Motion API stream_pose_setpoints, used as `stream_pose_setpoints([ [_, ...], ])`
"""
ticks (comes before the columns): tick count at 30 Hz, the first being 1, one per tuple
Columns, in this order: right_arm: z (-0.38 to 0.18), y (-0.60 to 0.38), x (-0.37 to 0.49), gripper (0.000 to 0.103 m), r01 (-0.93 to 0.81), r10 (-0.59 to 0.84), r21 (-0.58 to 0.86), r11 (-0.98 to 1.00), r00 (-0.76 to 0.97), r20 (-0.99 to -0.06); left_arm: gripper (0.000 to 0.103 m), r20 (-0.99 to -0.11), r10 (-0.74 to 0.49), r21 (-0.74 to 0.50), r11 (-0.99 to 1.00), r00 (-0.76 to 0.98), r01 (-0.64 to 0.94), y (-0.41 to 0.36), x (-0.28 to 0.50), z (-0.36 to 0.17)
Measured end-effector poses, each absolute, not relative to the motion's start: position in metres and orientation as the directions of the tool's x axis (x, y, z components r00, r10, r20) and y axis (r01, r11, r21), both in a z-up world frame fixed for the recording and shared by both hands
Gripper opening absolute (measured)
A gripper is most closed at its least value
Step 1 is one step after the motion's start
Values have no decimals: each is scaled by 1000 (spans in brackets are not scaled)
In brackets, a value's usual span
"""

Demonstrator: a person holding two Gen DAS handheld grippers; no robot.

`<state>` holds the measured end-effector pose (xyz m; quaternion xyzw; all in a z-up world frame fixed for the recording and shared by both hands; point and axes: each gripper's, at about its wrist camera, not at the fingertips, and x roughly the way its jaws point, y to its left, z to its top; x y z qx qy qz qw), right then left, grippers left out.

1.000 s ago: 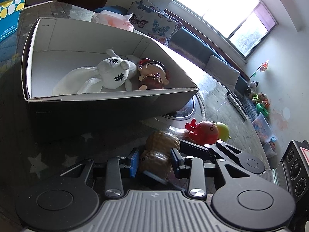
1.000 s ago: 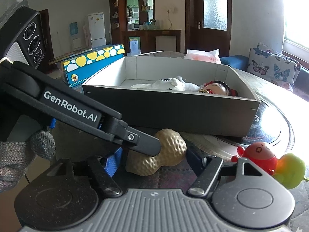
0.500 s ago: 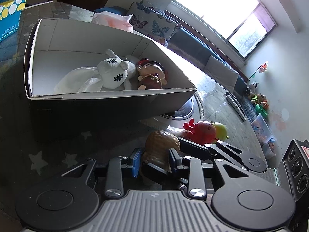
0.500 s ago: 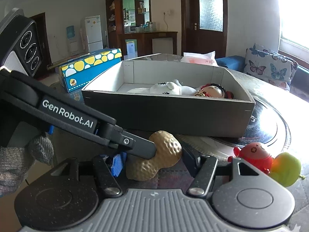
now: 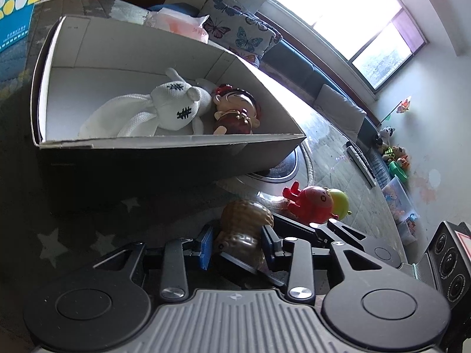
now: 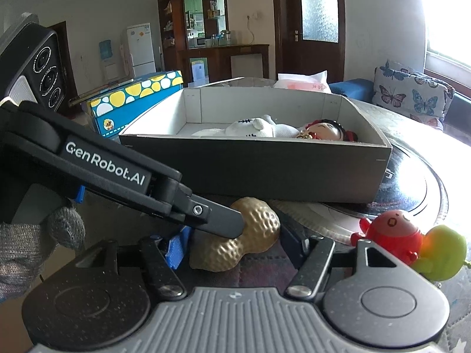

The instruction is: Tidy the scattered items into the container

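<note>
Left gripper (image 5: 237,242) — pads clamped on gold peanut toy (image 5: 243,232), on the table just before the box (image 5: 176,142).
Right gripper (image 6: 232,245) — fingers spread either side of the same peanut toy, not pressing.
"GenRobot.AI" in white on the left gripper's arm.
Inside the box: white knitted rabbit (image 5: 153,108), doll (image 5: 235,111).
Beside: red toy (image 6: 391,229) touching green toy (image 6: 441,253).

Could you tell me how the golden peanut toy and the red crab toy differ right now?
The peanut toy is gold and dimpled; the crab toy is smooth red. The peanut sits between the left gripper fingers, the crab lies untouched. Both remain outside the box.
</note>
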<state>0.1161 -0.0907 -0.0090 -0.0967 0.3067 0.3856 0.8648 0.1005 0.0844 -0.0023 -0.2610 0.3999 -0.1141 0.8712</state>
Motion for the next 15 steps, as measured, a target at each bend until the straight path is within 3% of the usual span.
stream_pose_setpoints([
  [9, -7, -91, 112, 68, -731, 603, 54, 680, 517, -607, 38, -638, -412, -543, 840, 650, -1, 81, 99, -1],
  [15, 14, -89, 102, 68, -742, 615, 13, 670, 546, -569, 38, -595, -409, -550, 835, 692, 21, 84, 88, 21],
])
